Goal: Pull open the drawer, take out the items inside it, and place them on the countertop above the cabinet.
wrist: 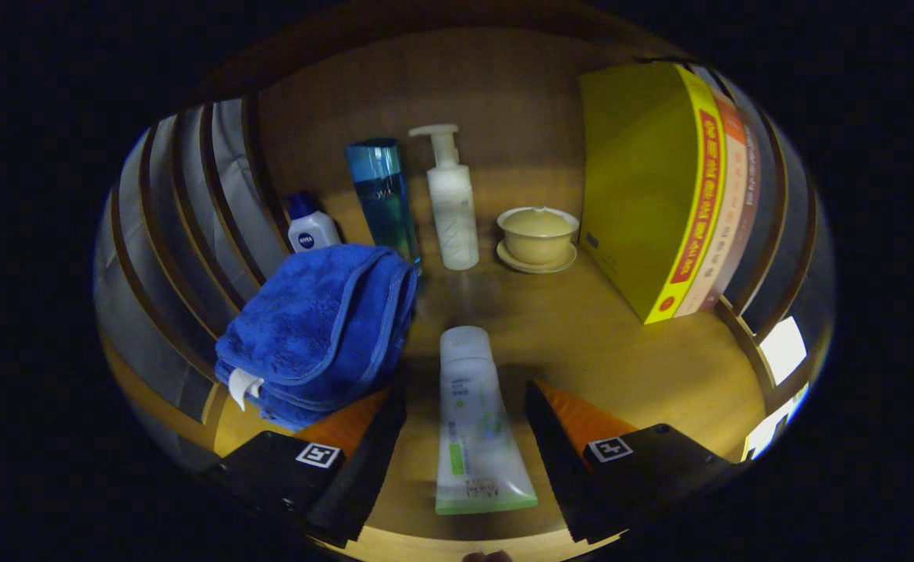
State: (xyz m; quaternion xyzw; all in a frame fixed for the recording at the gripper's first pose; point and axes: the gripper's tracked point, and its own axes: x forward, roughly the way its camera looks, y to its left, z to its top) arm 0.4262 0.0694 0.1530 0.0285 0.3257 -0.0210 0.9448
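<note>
1. Lying flat on the wooden surface [581, 343], a white squeeze tube [474, 425] sits between the two fingers of the tool [464, 425], its cap pointing to 12 o'clock and its crimped end toward the camera.
2. The tool's fingers stand wide apart, one on each side of the tube with a clear strip of wood showing on both sides; neither finger touches it, so the tool holds nothing.
3. At about 10 o'clock from the tube, a folded blue towel [320, 328] rests on the surface, just beside the left finger, with a small white tag hanging from its near corner.
4. Beyond the towel, at 11 o'clock, a small white bottle with a dark blue cap [312, 226] stands upright near the slatted side wall [191, 226].
5. Next to it, a tall blue bottle [382, 195] stands upright, partly hidden at its base by the towel.
6. At 12 o'clock, well beyond the tube's cap, a white pump bottle [451, 203] stands upright.
7. Just to its right, a pale lidded cup on a saucer [538, 238] sits.
8. At 1 to 2 o'clock, a yellow box [644, 187] stands upright against other book-like spines.
</note>
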